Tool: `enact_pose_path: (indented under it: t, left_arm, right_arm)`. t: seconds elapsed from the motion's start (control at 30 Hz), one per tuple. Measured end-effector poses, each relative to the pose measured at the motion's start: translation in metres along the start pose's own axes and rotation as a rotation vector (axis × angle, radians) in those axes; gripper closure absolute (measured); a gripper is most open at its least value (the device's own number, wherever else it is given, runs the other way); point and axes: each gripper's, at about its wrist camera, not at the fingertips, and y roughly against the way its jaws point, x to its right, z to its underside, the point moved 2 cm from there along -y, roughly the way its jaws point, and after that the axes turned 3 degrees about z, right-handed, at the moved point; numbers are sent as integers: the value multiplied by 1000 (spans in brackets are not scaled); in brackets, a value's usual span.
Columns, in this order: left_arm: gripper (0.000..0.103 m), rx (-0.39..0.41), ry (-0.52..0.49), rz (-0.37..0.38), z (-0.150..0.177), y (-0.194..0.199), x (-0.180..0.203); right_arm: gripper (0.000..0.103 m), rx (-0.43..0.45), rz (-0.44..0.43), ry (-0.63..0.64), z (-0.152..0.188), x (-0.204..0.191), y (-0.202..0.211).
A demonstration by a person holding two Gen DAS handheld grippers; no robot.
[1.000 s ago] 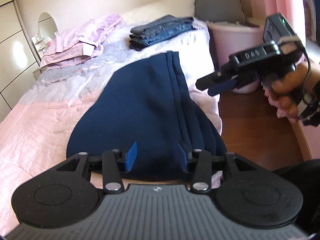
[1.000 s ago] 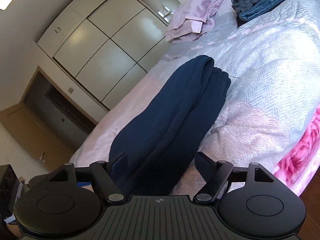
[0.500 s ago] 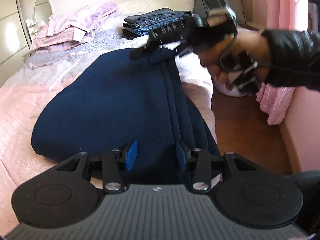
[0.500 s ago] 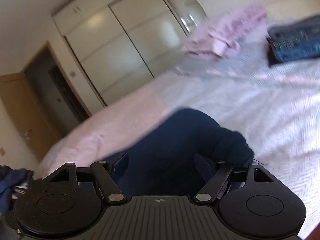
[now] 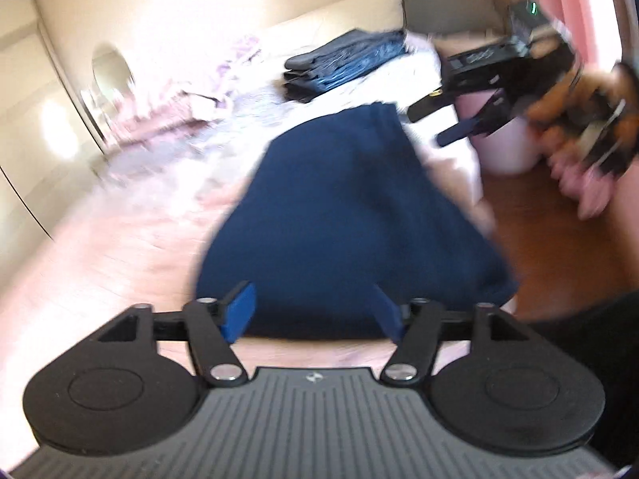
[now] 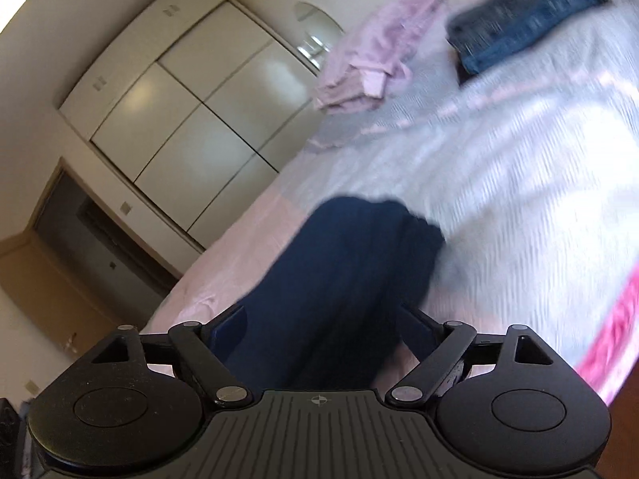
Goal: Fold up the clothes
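Along the bed's (image 5: 131, 247) near edge, by the floor side: navy garment (image 5: 343, 215), folded into a long strip, long axis running from the near edge up toward the headboard. Directly ahead of the left claw (image 5: 315, 311), its near hem between the blue pads, jaws opening, nothing pinched. At the far narrow end, just off the floor-side edge: right claw (image 5: 435, 123), jaws opening wide, empty, garment stretching away below it in its own view (image 6: 343, 279). Further up the bed: folded jeans (image 5: 343, 60) and a pink pile (image 6: 375, 60), well apart. Nothing in the way; left claw nearer.
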Motion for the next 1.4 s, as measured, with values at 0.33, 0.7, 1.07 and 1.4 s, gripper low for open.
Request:
enact_pose_path:
  t: [0.33,0.7,1.07,1.4]
  left_arm:
    - [33,-112,-735,-120,42,-66,7]
    - [61,-132,-866,32,39,-100,3]
    - [73,-101,-703,7,19,-37,29]
    - [73,-119,-492,-93,-24,42,97]
  right_arm:
    - [18,-38,49,-146,12,13,-45]
    - [26,58,55,-233,-24,33,-82]
    - [72,-75,-141,75,-94,-36,-70]
    - [70,-405,-455,468,-143,-169,-152]
